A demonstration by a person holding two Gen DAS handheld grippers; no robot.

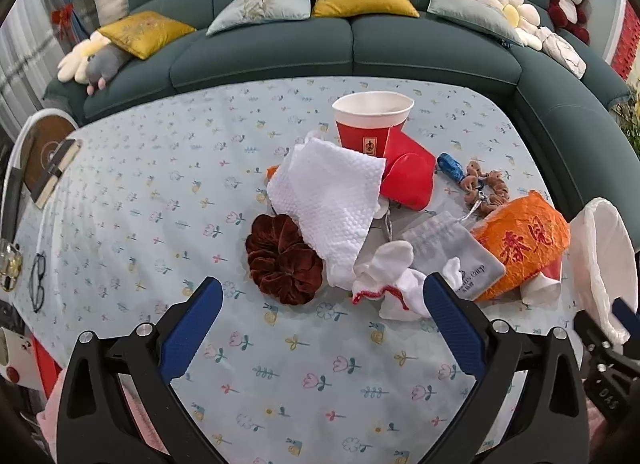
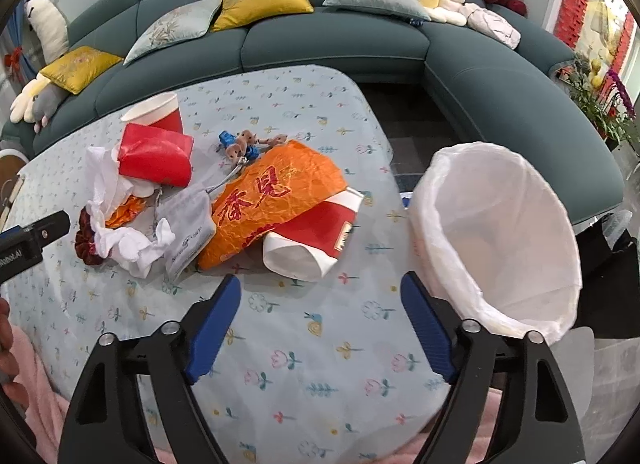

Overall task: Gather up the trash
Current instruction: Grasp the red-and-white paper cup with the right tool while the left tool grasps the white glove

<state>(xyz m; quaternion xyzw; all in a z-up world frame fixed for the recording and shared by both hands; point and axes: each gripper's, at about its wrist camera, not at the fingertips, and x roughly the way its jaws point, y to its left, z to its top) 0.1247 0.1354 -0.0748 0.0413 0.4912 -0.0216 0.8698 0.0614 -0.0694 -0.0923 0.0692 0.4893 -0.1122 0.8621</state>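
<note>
1. A table under a pale blue flower-print cloth (image 1: 168, 192) carries everything.
2. On it lie an upright red paper cup (image 1: 370, 124), a white embossed paper towel (image 1: 332, 200), a brown velvet scrunchie (image 1: 282, 258), a grey drawstring pouch (image 1: 452, 250) and a crumpled orange paper bag (image 2: 276, 200).

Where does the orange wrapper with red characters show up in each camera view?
Left wrist: the orange wrapper is at right of centre, beside the grey pouch.
Right wrist: the wrapper is at centre, draped over a tipped red cup.
Shared landmark: the white-lined bin, right of the wrapper in both.

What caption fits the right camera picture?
Open right tool above tipped paper cup and orange wrapper, beside lined bin.
</note>
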